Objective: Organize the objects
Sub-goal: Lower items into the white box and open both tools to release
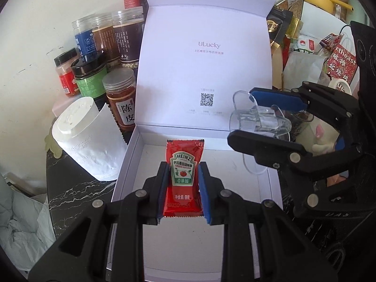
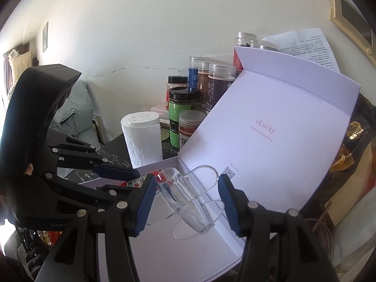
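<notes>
A white "ULucky" box [image 1: 131, 164] lies open on the dark marble table, lid upright behind it; it also shows in the right wrist view [image 2: 282, 129]. My left gripper [image 1: 183, 188] is shut on a red Heinz ketchup sachet [image 1: 183, 164] and holds it over the box's floor. My right gripper [image 2: 186, 202] is shut on a clear acrylic piece [image 2: 188, 192] made of round discs and blocks, over the box's right side. In the left wrist view the right gripper [image 1: 256, 115] and the clear piece [image 1: 258, 119] sit at the right.
A white tissue roll [image 1: 82, 138] stands left of the box. Several spice jars [image 1: 105, 54] crowd behind it against the wall. Snack bags and packets [image 1: 312, 54] pile up at the right. Crumpled grey cloth [image 1: 21, 223] lies off the table's left edge.
</notes>
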